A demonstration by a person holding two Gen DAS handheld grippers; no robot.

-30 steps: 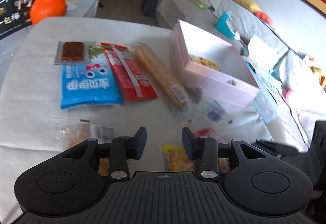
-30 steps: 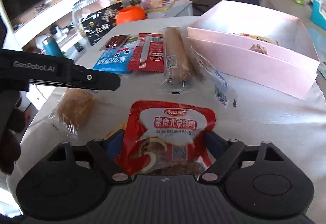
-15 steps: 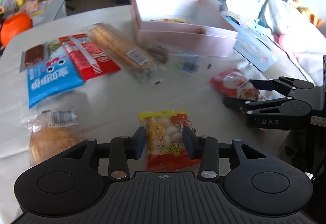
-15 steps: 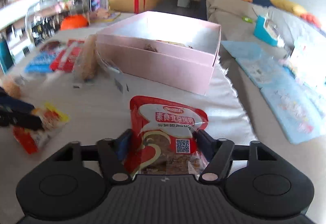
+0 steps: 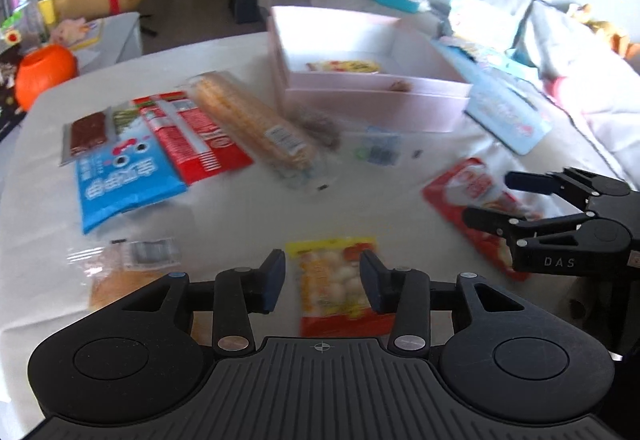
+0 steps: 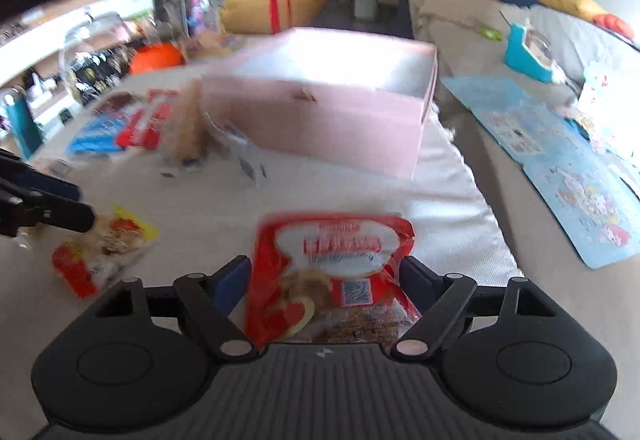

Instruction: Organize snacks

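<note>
A yellow and red snack packet (image 5: 332, 288) lies on the white tablecloth, and my left gripper (image 5: 320, 260) hangs just over it. Its jaws stand narrowly apart and astride the packet, not visibly pressing it. The right wrist view shows the same packet (image 6: 108, 244) just beyond the left gripper (image 6: 82, 206). A red pouch (image 6: 328, 260) sits between the fingers of my right gripper (image 6: 326, 268), whose jaws are opening. From the left, the pouch (image 5: 464, 184) lies flat under the right gripper (image 5: 488, 196). The open pink box (image 6: 320, 120) stands just ahead of it, with a few snacks inside.
A row of snacks lies at the left: a blue packet (image 5: 120, 176), a long red packet (image 5: 196, 136) and a biscuit roll (image 5: 256, 124). A wrapped bun (image 5: 120, 272) lies close to my left fingers. An orange pot (image 5: 44, 72) stands far left. A blue sheet (image 5: 504, 108) borders the table's right edge.
The left gripper swung round, so the yellow packet moved from under it to between its fingers. The right gripper turned from the snack row toward the pink box, pouch still between its widening jaws.
</note>
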